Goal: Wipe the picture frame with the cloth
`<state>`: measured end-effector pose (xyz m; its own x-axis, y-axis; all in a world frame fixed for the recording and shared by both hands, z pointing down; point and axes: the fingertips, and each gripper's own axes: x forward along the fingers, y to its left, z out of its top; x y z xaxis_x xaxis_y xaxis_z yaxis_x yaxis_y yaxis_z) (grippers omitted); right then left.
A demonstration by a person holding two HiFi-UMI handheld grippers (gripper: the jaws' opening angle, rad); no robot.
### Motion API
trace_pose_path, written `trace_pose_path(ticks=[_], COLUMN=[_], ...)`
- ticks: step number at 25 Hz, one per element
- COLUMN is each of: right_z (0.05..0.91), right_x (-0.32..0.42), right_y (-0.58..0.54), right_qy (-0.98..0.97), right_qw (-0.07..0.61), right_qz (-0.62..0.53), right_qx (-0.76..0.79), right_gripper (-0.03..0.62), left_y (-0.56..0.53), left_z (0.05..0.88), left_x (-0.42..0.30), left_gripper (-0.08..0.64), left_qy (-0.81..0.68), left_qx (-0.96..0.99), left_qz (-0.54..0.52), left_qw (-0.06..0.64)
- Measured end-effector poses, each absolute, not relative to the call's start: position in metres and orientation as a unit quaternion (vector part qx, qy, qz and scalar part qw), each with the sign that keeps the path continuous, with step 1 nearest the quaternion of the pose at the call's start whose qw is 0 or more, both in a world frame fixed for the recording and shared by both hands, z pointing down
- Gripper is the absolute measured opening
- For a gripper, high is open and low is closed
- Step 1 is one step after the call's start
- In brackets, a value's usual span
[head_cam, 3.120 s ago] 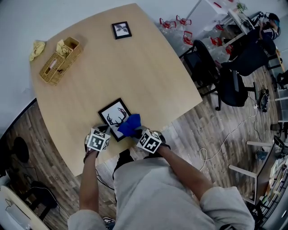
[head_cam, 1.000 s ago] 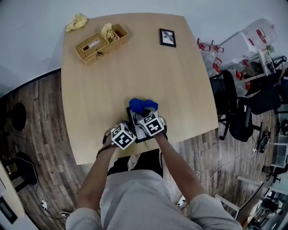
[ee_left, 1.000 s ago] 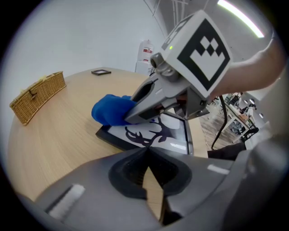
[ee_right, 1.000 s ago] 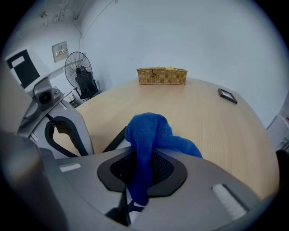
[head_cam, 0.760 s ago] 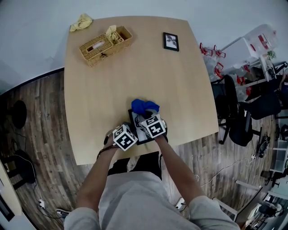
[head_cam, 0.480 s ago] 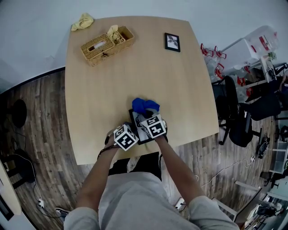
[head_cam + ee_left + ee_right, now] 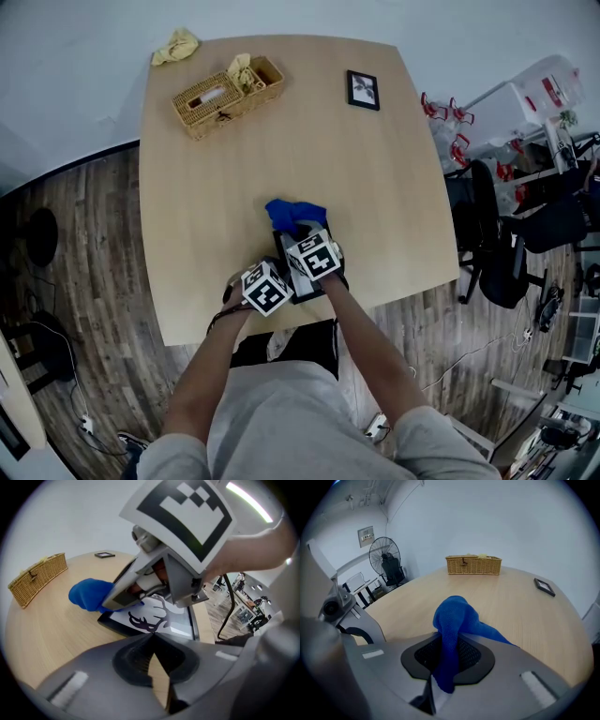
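Both forearms are stretched forward from the body and drawn in towards each other over the near edge of the table (image 7: 202, 197), with the wrists close together and the marker cubes nearly side by side.

The right gripper (image 7: 446, 660) is held a little further out than the left and tilted down towards the tabletop. Its jaws are clamped on a blue cloth (image 7: 293, 214), which bunches up out of them and spills forward. The cloth is pressed at the far end of the deer-antler picture frame (image 7: 161, 616) and hangs over onto the bare wood beyond it.

The frame lies flat near the middle of the table's near edge.

The left gripper (image 7: 151, 638) is held low at the frame's near side. Its jaws are drawn together at the tips, and nothing is seen between them. Whether the tips touch the frame's border cannot be told.

A wicker basket (image 7: 225, 94) is set towards the far left corner, with a crumpled yellow cloth (image 7: 176, 45) beyond it at the corner itself. A small picture frame (image 7: 363, 89) lies near the far right corner.
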<state>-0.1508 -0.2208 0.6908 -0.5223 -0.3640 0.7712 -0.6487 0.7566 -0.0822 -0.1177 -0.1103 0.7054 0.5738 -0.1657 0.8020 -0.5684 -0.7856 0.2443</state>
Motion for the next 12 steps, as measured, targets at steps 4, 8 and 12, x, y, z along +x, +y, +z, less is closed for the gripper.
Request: trace_pose_path(ticks=[4, 8, 12], right_z=[0.691, 0.694, 0.693], right_x=[-0.162, -0.173, -0.171], right_y=[-0.215, -0.196, -0.187], right_qy=[-0.866, -0.871, -0.872], right_qw=[0.381, 0.396, 0.386], right_qz=[0.169, 0.179, 0.211], right_qx=[0.276, 0.230, 0.213], right_gripper=[0.052, 0.052, 0.052], left_y=[-0.111, -0.111, -0.111], left_z=[0.705, 0.705, 0.706], left_x=[-0.119, -0.120, -0.120], left_gripper=[0.052, 0.052, 0.052], left_qy=[-0.212, -0.205, -0.202], left_qx=[0.854, 0.856, 0.856], left_qz=[0.404, 0.406, 0.409], left_qw=[0.249, 0.247, 0.243])
